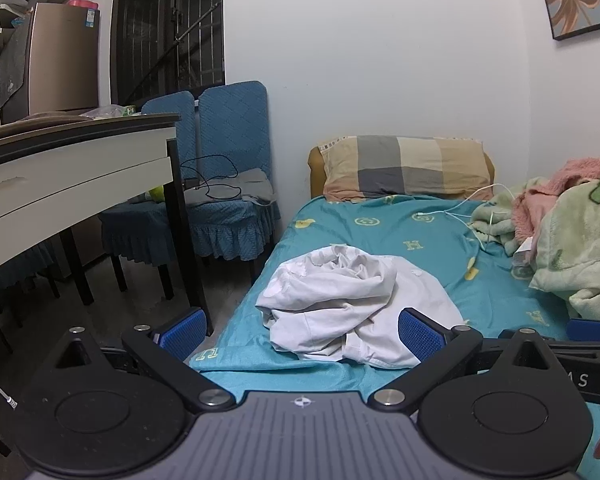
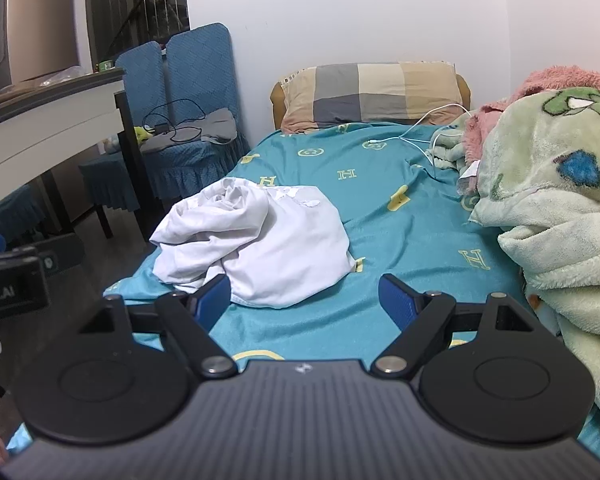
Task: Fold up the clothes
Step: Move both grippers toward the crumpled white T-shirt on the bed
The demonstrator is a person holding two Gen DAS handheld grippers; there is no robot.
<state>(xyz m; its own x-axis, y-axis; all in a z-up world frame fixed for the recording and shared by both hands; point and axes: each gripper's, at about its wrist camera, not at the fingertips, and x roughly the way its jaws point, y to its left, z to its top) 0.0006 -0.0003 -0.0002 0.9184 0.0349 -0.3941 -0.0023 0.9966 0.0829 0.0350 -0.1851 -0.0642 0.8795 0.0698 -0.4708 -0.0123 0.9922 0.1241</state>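
Left gripper (image 1: 302, 330) agape, seemingly above garment (image 1: 352, 308)

White garment (image 1: 352, 304), crumpled in a loose heap, near the bed's left edge

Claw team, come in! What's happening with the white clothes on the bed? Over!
Left claw open, right claw open, both empty. White garment crumpled on the teal bedsheet, unfolded. Green blanket heaped at the right, not touching it.

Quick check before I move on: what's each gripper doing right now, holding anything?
Left gripper: open, holding nothing; the crumpled white garment lies on the bed ahead.
Right gripper: open, holding nothing.
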